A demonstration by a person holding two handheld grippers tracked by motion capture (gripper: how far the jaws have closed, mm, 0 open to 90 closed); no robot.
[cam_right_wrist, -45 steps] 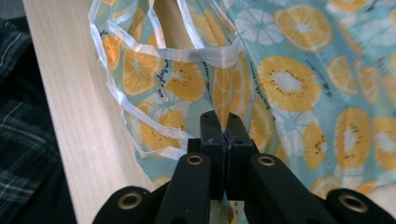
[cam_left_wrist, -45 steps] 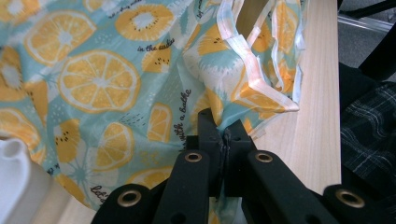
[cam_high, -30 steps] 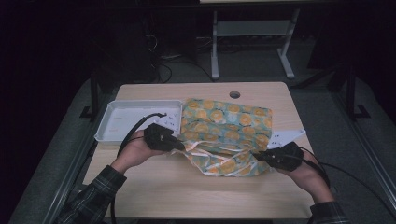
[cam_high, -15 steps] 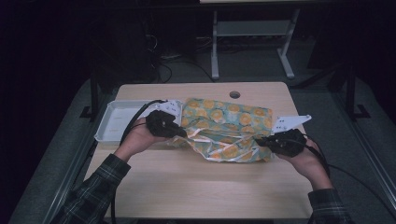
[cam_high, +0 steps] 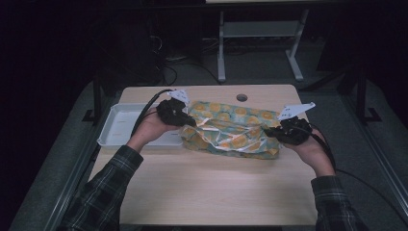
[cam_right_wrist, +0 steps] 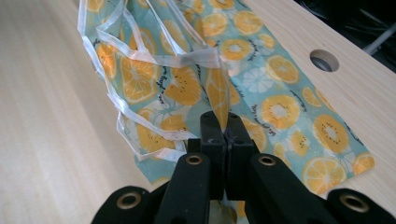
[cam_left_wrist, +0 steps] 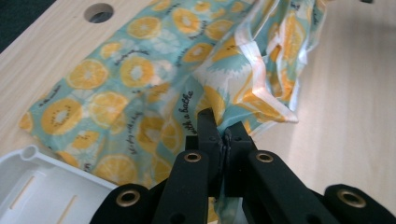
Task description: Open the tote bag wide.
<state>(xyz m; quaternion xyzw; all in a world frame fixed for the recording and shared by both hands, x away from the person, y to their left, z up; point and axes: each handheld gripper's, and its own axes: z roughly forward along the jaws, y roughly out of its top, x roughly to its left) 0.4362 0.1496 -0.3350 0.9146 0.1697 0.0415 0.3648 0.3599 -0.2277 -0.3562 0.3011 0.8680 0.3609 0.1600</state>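
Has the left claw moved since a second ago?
Yes. The left claw, shut on the cloth, moved away from the person, further alongside the white tray.

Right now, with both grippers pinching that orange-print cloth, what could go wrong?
1. The left gripper and right gripper each clamp only a thin fold of the orange-print cloth; a harder pull might slip it free.
2. The white hem is bunched and twisted between them, so the fold may end up uneven.
3. The white tray sits right beside the left gripper, so the gripper could bump it.
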